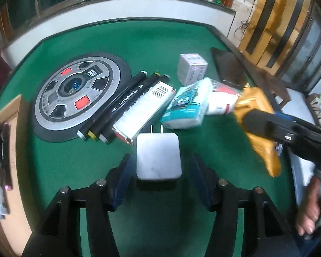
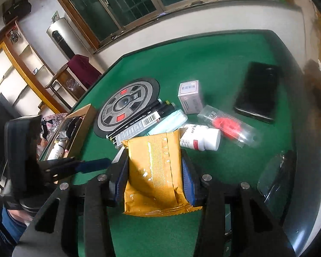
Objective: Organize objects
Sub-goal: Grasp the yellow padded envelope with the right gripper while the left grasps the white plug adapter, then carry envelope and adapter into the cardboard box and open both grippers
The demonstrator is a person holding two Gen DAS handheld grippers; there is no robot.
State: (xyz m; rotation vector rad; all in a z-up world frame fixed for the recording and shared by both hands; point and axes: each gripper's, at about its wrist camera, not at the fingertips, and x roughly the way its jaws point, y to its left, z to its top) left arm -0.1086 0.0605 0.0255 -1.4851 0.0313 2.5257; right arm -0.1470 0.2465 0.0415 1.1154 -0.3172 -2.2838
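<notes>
White plug adapter [image 1: 158, 156] flat on green felt, prongs pointing away, gold foil packet [image 2: 154, 171] lifted upright, three black markers [image 1: 115, 105] side by side beside long white box [image 1: 143, 111], tissue pack [image 1: 188, 105], white pill bottle [image 2: 201, 139], black phone [image 2: 256, 94] apart.

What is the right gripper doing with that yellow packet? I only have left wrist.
Observer: The right gripper is shut on the yellow packet, one pad pressing each long side.
Operator: What's behind the white bottle? It's blocked here.
Observer: A red item in a clear plastic pack, lying flat just right of the bottle.
Operator: And further right?
Observer: A black phone, lying flat, apart from the rest.
</notes>
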